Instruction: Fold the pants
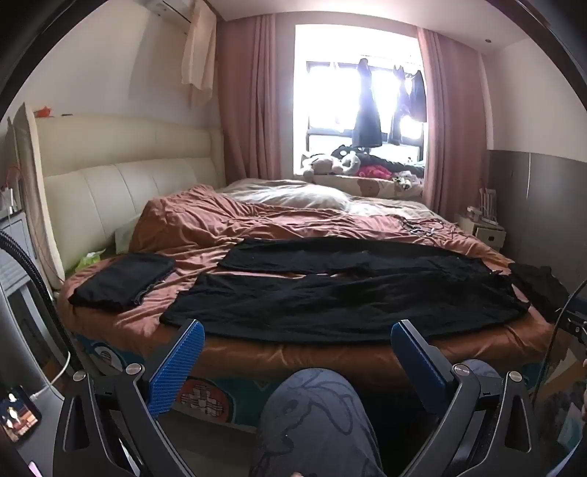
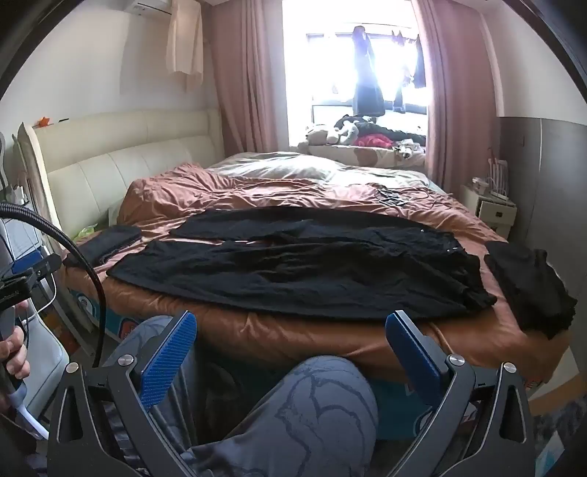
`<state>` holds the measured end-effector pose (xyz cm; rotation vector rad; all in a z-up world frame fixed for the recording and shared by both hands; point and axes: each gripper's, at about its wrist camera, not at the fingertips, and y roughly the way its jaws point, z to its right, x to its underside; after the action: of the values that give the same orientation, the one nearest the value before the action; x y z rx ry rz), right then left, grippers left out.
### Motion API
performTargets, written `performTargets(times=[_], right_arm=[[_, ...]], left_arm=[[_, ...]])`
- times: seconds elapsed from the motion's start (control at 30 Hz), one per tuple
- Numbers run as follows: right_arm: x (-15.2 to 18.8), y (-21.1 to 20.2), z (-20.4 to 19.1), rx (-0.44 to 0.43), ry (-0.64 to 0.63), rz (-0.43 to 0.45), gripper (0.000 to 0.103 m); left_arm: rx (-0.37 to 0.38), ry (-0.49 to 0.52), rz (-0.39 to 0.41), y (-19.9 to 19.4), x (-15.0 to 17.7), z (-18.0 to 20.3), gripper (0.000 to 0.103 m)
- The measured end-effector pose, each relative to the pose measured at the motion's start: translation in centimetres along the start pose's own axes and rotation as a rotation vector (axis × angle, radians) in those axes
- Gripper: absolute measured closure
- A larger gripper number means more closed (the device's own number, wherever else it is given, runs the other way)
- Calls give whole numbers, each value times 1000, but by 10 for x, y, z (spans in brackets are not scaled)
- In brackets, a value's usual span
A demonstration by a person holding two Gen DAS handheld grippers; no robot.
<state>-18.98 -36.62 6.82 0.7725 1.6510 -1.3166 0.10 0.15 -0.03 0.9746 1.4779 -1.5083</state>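
bedroom with plain white walls point(image 1: 91, 73). wide bed point(image 1: 256, 352) under a rumpled rust-orange cover, backed on the left by a cream padded leather headboard point(image 1: 121, 172). bright, overexposed window point(image 1: 359, 80) at the far end, flanked by dusty-pink full-length curtains point(image 1: 253, 102); dark garments hang against the glass. white wall-mounted air conditioner point(image 1: 168, 7) at upper left. small cream bedside cabinet point(image 1: 484, 227) to the right, beside a grey-brown panelled lower wall point(image 1: 543, 205).
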Motion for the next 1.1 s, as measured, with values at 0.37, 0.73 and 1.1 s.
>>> performTargets(times=[0.37,0.73,1.1], right_arm=[[2,-2,-1,17,-7,11,0],[0,1,-6,44,3,1,0],[1,-3,-6,58,-2,14,0]], left_arm=[[29,-2,1,1,4,-5,0],[58,13,15,0,9,2,0],[49,-11,23,-3,9,-3,0]])
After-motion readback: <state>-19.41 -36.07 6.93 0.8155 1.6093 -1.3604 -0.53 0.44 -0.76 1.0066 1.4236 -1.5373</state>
